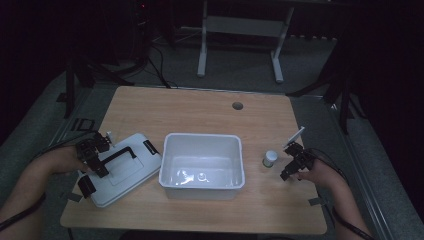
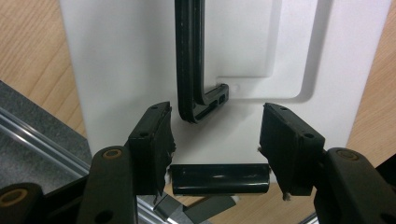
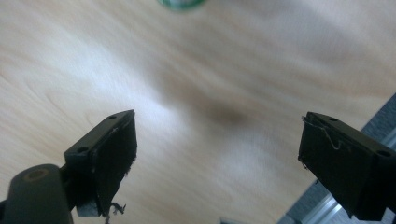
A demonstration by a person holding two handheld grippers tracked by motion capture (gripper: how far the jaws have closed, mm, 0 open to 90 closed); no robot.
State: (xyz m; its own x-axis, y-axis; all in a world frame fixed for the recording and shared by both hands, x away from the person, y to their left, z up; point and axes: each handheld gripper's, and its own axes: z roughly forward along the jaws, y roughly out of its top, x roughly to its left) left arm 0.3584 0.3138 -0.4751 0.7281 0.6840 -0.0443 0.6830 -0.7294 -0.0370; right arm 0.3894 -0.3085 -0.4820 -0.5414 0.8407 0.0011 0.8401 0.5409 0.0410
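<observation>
The white lid lies flat on the table left of the open bin, and the left gripper, jaws half open, appears to pinch its black edge latch, steadying it. The right gripper hangs wide open and empty just short of the small jar, seemingly ready to take it.

A dim lab or test room — not a home. At the centre of the high view stands a bare wooden table with a cable hole. Grey carpet floor stretches behind it. At the top sits a white metal desk frame — black tripod legs and loose cables fill the upper left.
</observation>
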